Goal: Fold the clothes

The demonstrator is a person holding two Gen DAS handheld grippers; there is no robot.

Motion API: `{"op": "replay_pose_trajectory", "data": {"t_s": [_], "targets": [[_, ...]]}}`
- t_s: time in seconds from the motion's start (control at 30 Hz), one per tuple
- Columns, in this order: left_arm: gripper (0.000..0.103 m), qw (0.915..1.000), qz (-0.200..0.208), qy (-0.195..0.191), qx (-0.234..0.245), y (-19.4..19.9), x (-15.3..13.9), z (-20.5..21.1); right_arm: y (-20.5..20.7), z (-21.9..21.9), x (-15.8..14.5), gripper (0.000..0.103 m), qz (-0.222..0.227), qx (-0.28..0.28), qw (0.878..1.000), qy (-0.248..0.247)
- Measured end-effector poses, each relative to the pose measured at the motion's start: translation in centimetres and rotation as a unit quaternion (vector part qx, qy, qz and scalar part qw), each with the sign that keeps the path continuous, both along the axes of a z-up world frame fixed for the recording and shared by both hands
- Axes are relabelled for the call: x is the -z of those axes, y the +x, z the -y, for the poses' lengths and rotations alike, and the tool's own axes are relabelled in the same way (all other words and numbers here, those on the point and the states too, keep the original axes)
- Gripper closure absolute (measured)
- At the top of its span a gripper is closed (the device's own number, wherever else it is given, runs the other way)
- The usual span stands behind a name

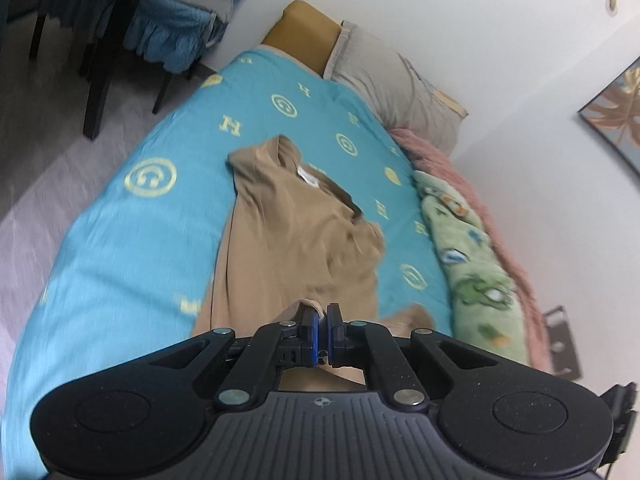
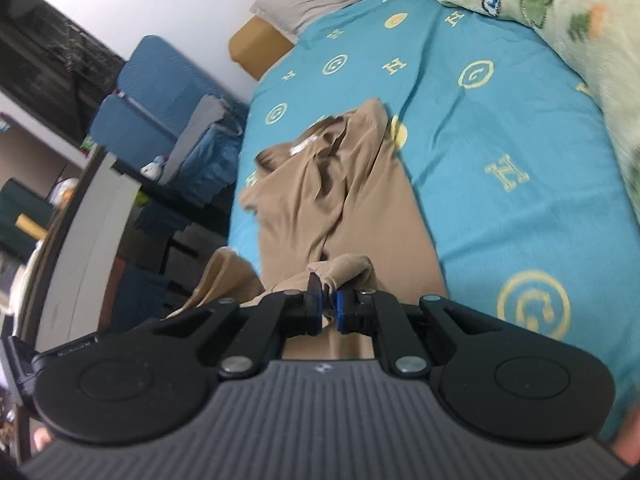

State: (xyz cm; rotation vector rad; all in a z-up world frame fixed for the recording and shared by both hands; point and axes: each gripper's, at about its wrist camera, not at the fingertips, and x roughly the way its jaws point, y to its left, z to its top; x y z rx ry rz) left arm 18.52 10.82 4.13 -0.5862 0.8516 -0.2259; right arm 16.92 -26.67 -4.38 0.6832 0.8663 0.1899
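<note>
A tan T-shirt (image 1: 288,220) lies lengthwise on the turquoise bed sheet (image 1: 120,216), collar and white label at the far end. My left gripper (image 1: 323,320) is shut on the shirt's near hem, which is bunched between the blue pads. In the right wrist view the same shirt (image 2: 320,184) runs away from me on the sheet (image 2: 500,128). My right gripper (image 2: 329,300) is shut on a bunched fold of its near edge, lifted slightly off the bed.
A green cartoon blanket (image 1: 472,264) and pink blanket (image 1: 448,160) lie along the wall side. A grey pillow (image 1: 396,84) and tan headboard (image 1: 304,32) are at the far end. A chair with blue cloth (image 1: 168,36) stands on the floor beside the bed.
</note>
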Motion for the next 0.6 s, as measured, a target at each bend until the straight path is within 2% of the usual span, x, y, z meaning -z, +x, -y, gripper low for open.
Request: {"op": "replay_pose_trajectory", "data": {"t_s": [0.2, 0.33, 0.53, 0.6], "targets": [[0.099, 0.9977, 0.008, 0.068, 0.002, 7.8, 3.4, 2.2, 7.3, -0.5, 4.0, 0.094, -0.013, 0.003, 0.999, -0.033], [0.099, 0.9939, 0.008, 0.110, 0.004, 11.9, 7.0, 3.4, 11.9, -1.0, 7.3, 0.093, -0.023, -0.003, 0.998, -0.058], [0.097, 0.9866, -0.002, 0.162, 0.021, 14.2, 12.7, 4.5, 14.9, -2.3, 12.0, 0.093, -0.045, -0.026, 0.993, -0.106], [0.090, 0.9838, -0.005, 0.177, 0.028, 13.9, 13.6, 4.9, 14.8, -2.5, 12.1, 0.092, -0.038, -0.028, 0.993, -0.112]]}}
